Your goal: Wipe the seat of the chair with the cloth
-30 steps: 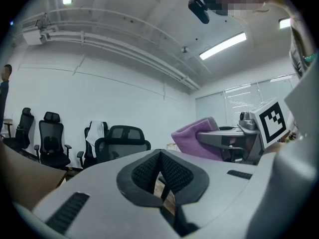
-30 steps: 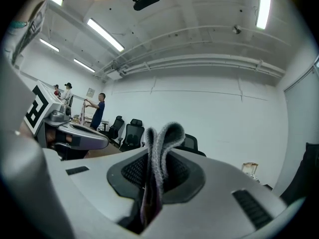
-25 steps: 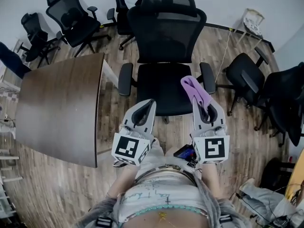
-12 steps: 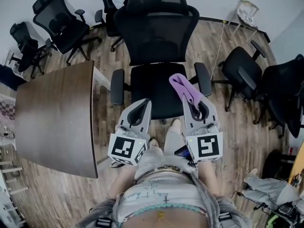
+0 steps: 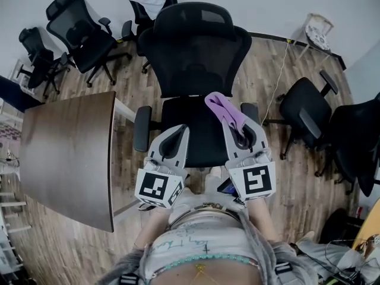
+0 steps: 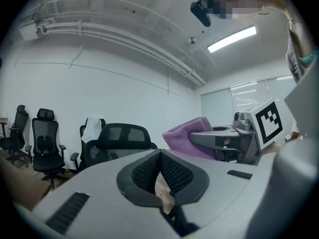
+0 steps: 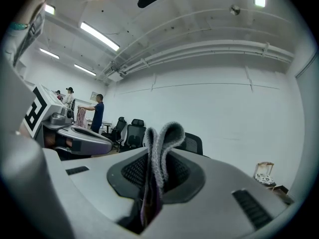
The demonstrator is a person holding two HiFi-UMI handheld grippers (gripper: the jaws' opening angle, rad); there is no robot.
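The black office chair stands right in front of me, its seat (image 5: 193,126) under both grippers and its mesh back (image 5: 193,55) beyond. My right gripper (image 5: 237,130) is shut on a folded purple cloth (image 5: 224,111), which sticks up over the seat's right side near the armrest (image 5: 252,113). In the right gripper view the cloth (image 7: 162,146) is pinched between the jaws. My left gripper (image 5: 177,133) hovers over the seat's left front, shut with nothing in it. The left gripper view shows the cloth (image 6: 187,136) and the chair back (image 6: 122,136).
A brown wooden table (image 5: 65,153) stands at the left, close to the chair's left armrest (image 5: 141,129). More black chairs stand at the back left (image 5: 83,34) and the right (image 5: 309,108). A white stool (image 5: 317,28) is at the back right. People (image 7: 97,114) stand far off.
Both grippers have come forward over the seat, and the chair is closer and more centred. The cloth, still held, has moved from the right armrest toward the seat's back right.
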